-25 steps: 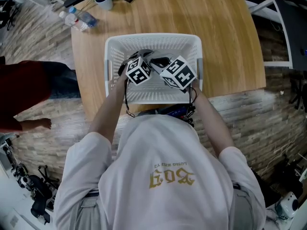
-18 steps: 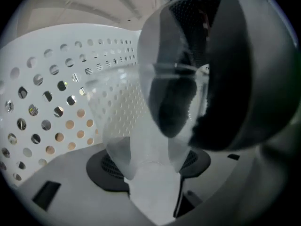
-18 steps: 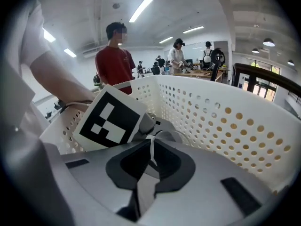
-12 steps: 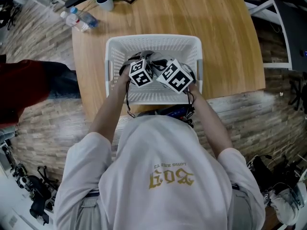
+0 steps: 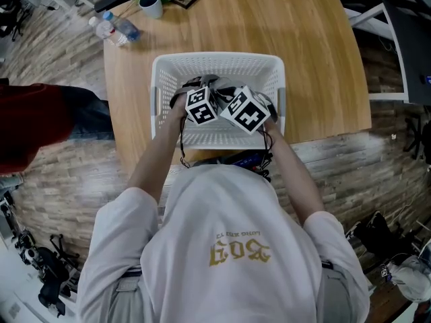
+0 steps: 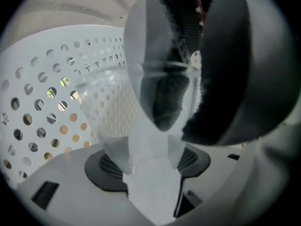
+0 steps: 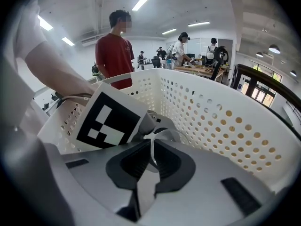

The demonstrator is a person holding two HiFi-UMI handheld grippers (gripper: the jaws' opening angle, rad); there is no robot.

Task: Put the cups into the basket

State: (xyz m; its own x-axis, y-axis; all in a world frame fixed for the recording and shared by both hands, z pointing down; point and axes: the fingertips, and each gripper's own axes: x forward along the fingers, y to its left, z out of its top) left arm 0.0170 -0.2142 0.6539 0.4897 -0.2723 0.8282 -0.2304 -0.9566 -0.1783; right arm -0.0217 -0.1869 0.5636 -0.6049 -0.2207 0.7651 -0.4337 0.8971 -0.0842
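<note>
a: where was the clear cup [image 6: 113, 117]?

b: inside the white basket [image 5: 215, 60], which sat on the wooden table [image 5: 310, 39]. the left gripper [image 6: 148, 164] had it. its jaws were clamped on the narrow bottom end, one on each side, and the cup widened out away from the camera. the basket's perforated wall curved round behind it.

a: did the cup touch the basket floor?

b: couldn't tell from any view.

a: and the right gripper [image 7: 151, 164]?

b: its jaws were drawn nearly together on a thin clear edge. that looked like the wall of the same cup near its rim. in the left gripper view its dark bulk sat close on the right, and one dark finger showed through the plastic.

a: so both tools were down in the basket?

b: yes. from the head view the two marker cubes [image 5: 225, 106] sat side by side, almost touching, over the middle of the basket. the person's arms reached in from the near edge.

a: what else was there?

b: a mug [image 5: 151, 4] and a water bottle [image 5: 111, 29] stood at the far left corner of the table, well apart from the basket. in the right gripper view a person in a red shirt [image 7: 115, 51] stood beyond the basket rim.
</note>
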